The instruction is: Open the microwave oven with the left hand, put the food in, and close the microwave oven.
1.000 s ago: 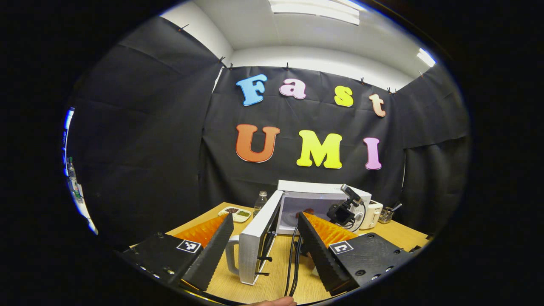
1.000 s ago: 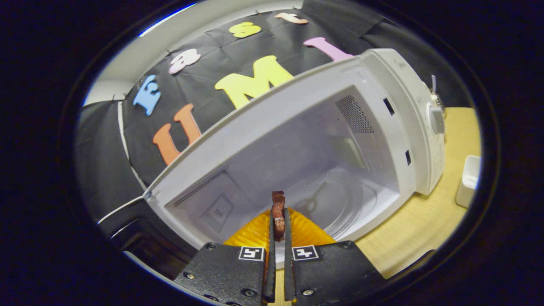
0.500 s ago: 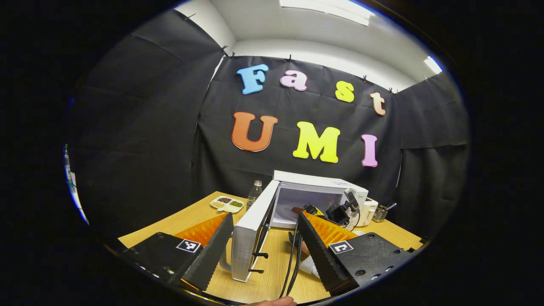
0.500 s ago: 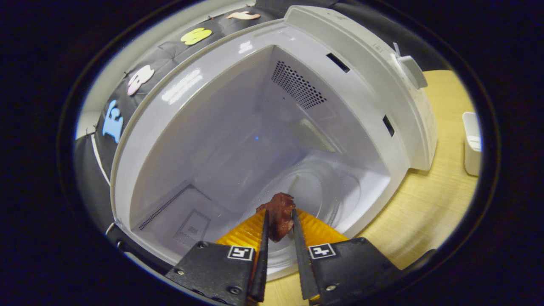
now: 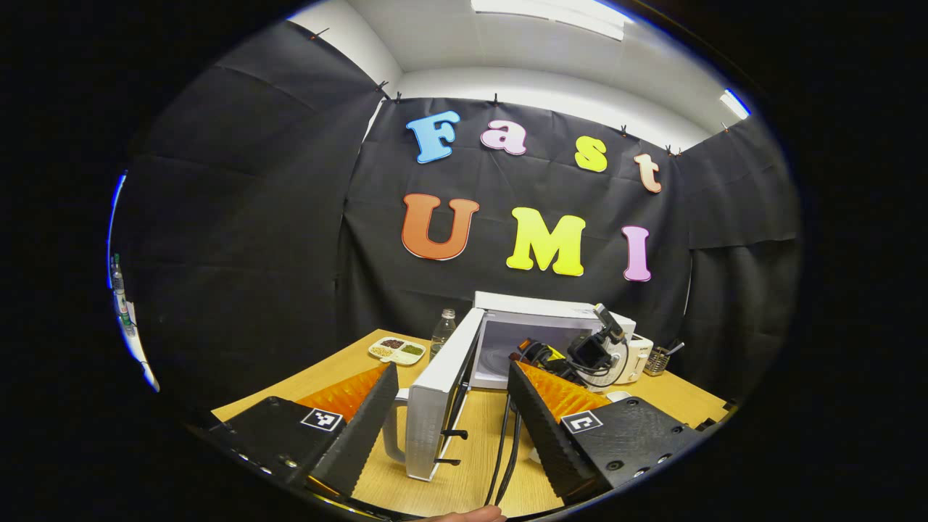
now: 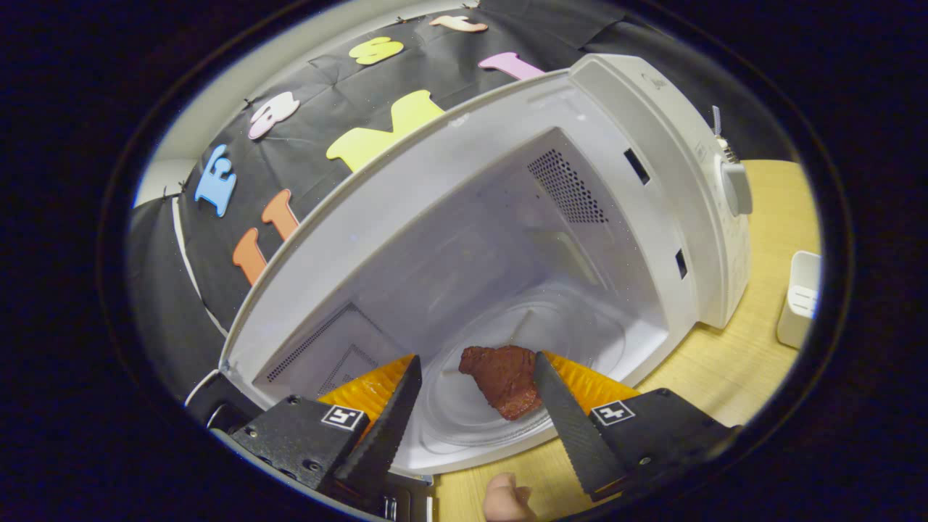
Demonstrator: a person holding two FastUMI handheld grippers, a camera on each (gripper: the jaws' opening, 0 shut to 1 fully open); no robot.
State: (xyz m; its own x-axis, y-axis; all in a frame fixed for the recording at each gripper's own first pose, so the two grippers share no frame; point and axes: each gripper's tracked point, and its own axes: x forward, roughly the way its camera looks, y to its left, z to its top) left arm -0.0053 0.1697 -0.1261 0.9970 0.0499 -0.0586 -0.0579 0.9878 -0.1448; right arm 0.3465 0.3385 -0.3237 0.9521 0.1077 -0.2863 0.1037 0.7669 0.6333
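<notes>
A clear plastic bottle and a white divided tray of foods are seen on the light wooden desk; a small white box-shaped appliance is set farther right.

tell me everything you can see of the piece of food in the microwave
The reddish-brown chunk of food, rough and meat-like with an irregular, roughly wedge shape, lies on the clear round glass turntable near the front of the open white microwave oven. It sits between the spread fingers of the right gripper; its right edge meets the right finger in this view, though I cannot tell if they touch. The left finger is well clear of it.
</notes>
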